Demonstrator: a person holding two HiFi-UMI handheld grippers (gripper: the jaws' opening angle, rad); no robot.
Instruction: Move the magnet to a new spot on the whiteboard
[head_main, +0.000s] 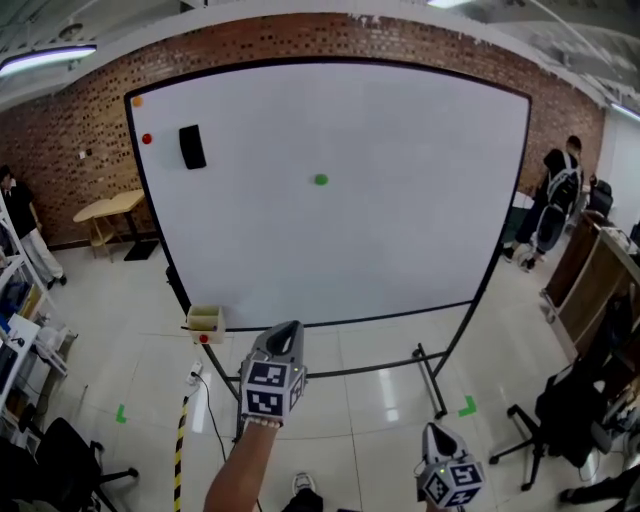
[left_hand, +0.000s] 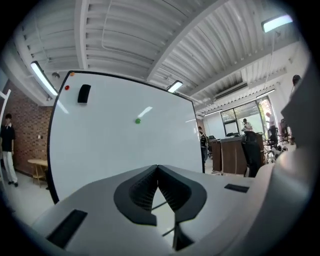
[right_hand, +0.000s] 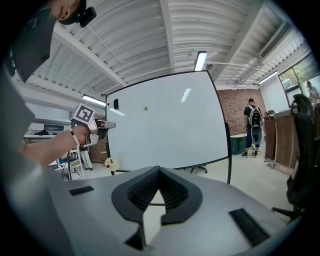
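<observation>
Whiteboard (head_main: 400, 230), round green magnet (head_main: 320, 180) near centre

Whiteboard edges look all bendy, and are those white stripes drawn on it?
Head view: the whiteboard seems to bulge because the wide lens curves its straight edges. Left gripper view: the pale stripe is probably glare from a ceiling lamp, not a drawing. Right gripper view: the same kind of glare shows, and the picture's corners go black.
</observation>
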